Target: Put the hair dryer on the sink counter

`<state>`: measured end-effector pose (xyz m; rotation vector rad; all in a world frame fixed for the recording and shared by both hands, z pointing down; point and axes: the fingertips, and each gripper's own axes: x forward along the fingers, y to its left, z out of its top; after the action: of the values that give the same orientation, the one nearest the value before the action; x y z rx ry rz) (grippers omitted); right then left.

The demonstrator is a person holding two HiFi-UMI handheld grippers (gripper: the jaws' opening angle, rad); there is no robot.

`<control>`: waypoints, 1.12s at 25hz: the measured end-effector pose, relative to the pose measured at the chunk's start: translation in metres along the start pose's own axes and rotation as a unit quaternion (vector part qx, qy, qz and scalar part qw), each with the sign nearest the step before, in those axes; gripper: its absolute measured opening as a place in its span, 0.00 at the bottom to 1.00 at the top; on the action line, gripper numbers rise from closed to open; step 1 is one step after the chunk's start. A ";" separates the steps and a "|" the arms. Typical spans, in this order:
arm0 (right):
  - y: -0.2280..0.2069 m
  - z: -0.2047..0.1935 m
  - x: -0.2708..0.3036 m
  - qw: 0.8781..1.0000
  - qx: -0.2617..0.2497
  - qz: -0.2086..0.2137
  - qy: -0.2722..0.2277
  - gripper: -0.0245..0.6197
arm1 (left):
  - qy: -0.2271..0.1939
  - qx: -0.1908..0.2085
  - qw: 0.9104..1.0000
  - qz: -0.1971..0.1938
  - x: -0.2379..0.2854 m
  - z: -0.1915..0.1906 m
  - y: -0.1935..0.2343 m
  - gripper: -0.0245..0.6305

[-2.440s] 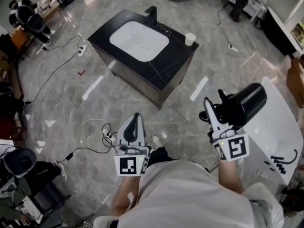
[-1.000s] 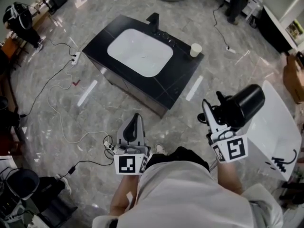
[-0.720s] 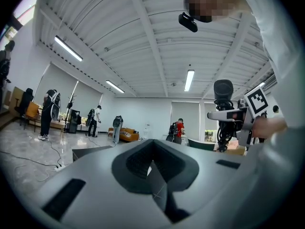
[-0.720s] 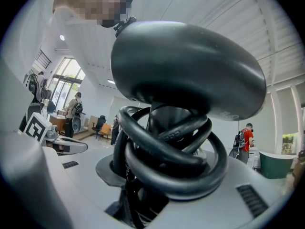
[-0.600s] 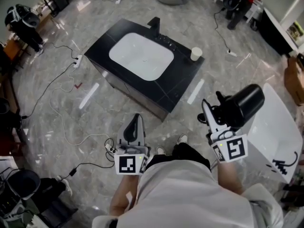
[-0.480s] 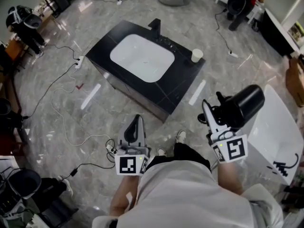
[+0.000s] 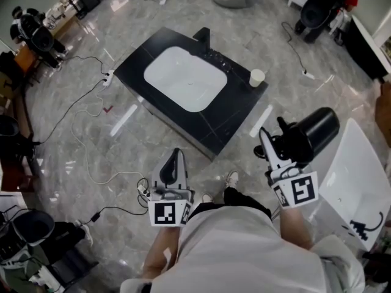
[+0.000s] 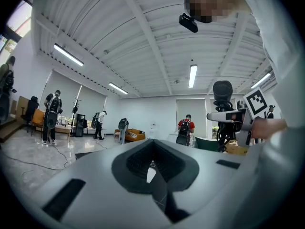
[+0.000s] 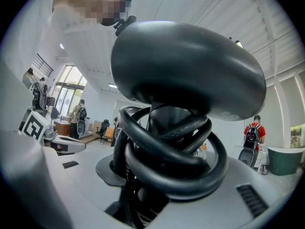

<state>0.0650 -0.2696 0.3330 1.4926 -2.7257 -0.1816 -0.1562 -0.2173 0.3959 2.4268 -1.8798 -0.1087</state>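
Left gripper (image 7: 174, 163): jaws pressed together, nothing between them, held low near my body. It has no part in this step, so I plan to leave it idle and clear of the path. Ahead, well apart from both grippers across the grey marble floor (image 7: 91, 121), stands the black sink counter (image 7: 227, 112) with its white rectangular basin (image 7: 186, 78). A black faucet (image 7: 203, 36) sits at the far edge and a small pale paper cup (image 7: 257, 77) at the right corner. Right gripper (image 7: 275, 145): jaws spread wide and clamped on the handle of the black hair dryer (image 7: 311, 133), barrel up and pointing right. The right gripper view shows the black power cord (image 9: 176, 161) coiled round the handle between the jaws, so I judge the grip is partly on cord, not bare handle. The dryer is thus in the air, not yet over the counter, with a white table (image 7: 357, 163) just beside it. To do the step well, I think I should close the distance first, holding the clamp steady so the coils do not slip. Best target looks like the bare black strip right of the basin, short of the cup. I would lay the barrel down flat, away from the basin edge, and release only once it rests. Risk: a bumped cup or a roll into the basin.
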 end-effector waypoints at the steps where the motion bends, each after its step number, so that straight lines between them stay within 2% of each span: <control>1: -0.004 0.000 0.002 1.000 0.000 0.003 0.000 0.37 | -0.001 0.000 1.000 0.002 0.004 0.001 -0.002 0.04; 9: -0.045 0.005 0.021 1.000 0.000 0.025 -0.012 0.37 | -0.015 0.012 0.999 0.027 0.040 0.015 -0.020 0.04; 19: -0.076 -0.008 0.043 0.998 0.007 0.062 -0.013 0.37 | -0.024 0.027 0.997 0.074 0.064 0.019 -0.033 0.04; 25: -0.071 -0.016 0.057 0.998 0.007 0.062 -0.012 0.37 | -0.017 0.023 0.997 0.077 0.067 0.011 -0.021 0.04; 28: -0.067 -0.017 0.061 0.998 0.001 0.057 -0.001 0.37 | -0.017 0.022 0.997 0.067 0.072 0.014 -0.010 0.04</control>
<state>0.0890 -0.3584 0.3406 1.3327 -2.8032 -0.1771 -0.1295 -0.2848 0.3800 2.3320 -2.0746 -0.1036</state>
